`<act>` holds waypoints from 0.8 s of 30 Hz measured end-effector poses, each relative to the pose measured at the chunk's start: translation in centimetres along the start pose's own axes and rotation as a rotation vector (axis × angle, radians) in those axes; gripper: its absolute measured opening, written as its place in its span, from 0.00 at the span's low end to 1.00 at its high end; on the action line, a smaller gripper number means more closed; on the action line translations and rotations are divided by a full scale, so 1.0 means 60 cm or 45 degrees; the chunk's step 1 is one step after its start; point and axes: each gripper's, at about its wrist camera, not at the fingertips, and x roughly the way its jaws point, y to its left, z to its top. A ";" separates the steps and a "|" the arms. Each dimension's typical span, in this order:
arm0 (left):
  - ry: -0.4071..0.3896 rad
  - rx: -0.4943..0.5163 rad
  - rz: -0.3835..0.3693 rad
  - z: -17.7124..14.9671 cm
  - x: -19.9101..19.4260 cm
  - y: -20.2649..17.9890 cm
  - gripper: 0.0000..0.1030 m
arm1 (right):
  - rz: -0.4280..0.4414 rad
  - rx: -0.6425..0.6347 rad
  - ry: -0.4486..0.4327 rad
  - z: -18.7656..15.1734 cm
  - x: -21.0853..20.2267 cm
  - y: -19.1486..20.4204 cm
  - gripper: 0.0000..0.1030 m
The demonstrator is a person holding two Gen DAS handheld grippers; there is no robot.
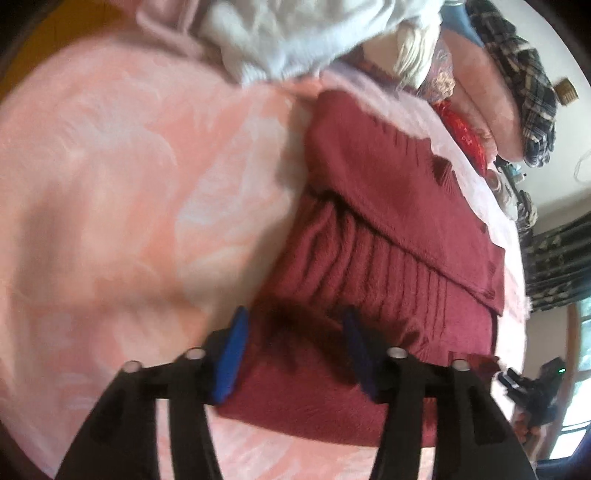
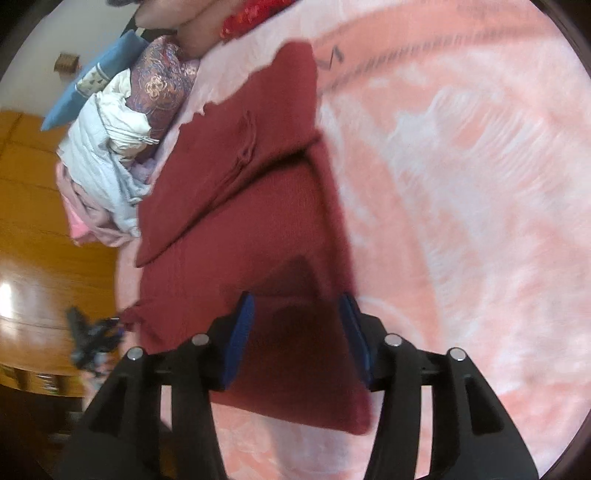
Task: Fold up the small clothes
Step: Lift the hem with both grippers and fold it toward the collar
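Broadly, the pink blanket [image 1: 110, 206] covering the bed leaves a wide bare stretch on the outer side of each gripper, soft and fleecy with a paler swirled pattern. At the bed's far end the room is taken up: a heap of pale blue and white clothes [image 1: 295, 33] sits there with a plaid cloth [image 1: 524, 92] and patterned pillows [image 2: 162, 88], while a wooden floor [image 2: 33, 236] shows past the blanket's edge in the right wrist view.

The dark red sweater [image 1: 369, 229] lies flat on the blanket between those bare stretches, its long axis running from the grippers away toward the clothes heap. It is a knit, partly folded: one flap lies diagonally over the body, with ribbed gathers showing below the flap's edge in the left wrist view. Its near edge lies short of the blanket's near edge.

The left gripper [image 1: 295, 347] stands with its blue pads spread, the sweater's near left part beneath the gap and no pad pressing on it. The right gripper [image 2: 297, 332] likewise has its pads parted over the near right corner of the sweater [image 2: 258, 206], apparently gripping nothing.
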 end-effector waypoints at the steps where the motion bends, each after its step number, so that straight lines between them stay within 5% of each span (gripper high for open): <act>1: -0.023 0.022 0.005 0.000 -0.011 -0.002 0.57 | -0.005 -0.040 -0.002 0.000 -0.007 0.007 0.50; 4: -0.078 0.132 0.024 0.005 -0.039 -0.022 0.70 | 0.000 -0.162 0.000 -0.001 -0.021 0.036 0.63; 10: -0.126 0.372 0.142 0.010 -0.022 -0.082 0.75 | -0.063 -0.393 0.060 0.002 0.017 0.099 0.77; 15: -0.095 0.521 0.243 0.009 0.029 -0.122 0.75 | -0.132 -0.475 0.134 0.023 0.070 0.111 0.78; 24: -0.008 0.571 0.240 0.001 0.089 -0.145 0.75 | -0.103 -0.493 0.239 0.036 0.114 0.104 0.83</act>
